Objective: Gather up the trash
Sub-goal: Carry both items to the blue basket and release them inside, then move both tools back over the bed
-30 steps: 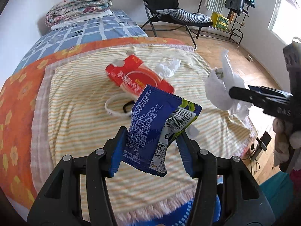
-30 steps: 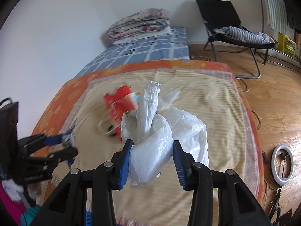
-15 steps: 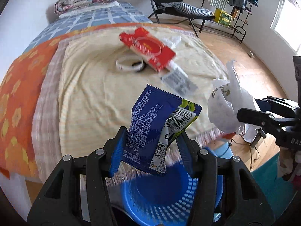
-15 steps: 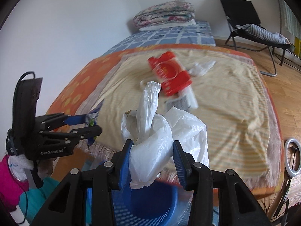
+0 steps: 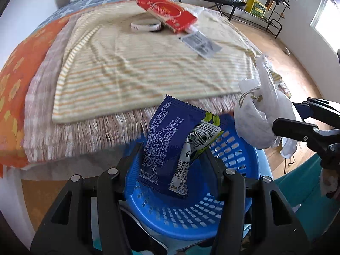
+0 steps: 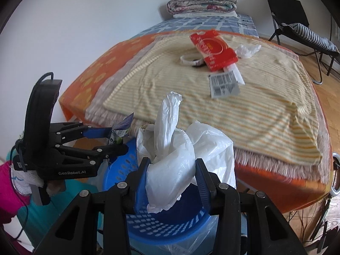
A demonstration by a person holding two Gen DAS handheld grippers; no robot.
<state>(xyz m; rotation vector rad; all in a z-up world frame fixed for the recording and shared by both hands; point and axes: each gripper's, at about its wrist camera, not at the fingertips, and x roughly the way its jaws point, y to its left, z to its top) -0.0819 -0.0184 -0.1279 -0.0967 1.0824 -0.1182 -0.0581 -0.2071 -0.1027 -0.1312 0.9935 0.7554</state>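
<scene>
Now crumpled blue wrapper point(image 5: 170, 146), white bag point(image 6: 176, 159)

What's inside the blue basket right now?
Only bare perforated wall of the blue basket shows. The blue wrapper and white plastic bag, held above it, hide the bottom.

1. Bright, even daylight entering from a white-framed window point(image 5: 323, 19) at upper right.
2. Shadows soft and faint.
3. Motion blur across the yellow striped woven blanket point(image 5: 148, 63) and its fringe.
4. Strong fisheye curvature; dark vignette at corners.
</scene>
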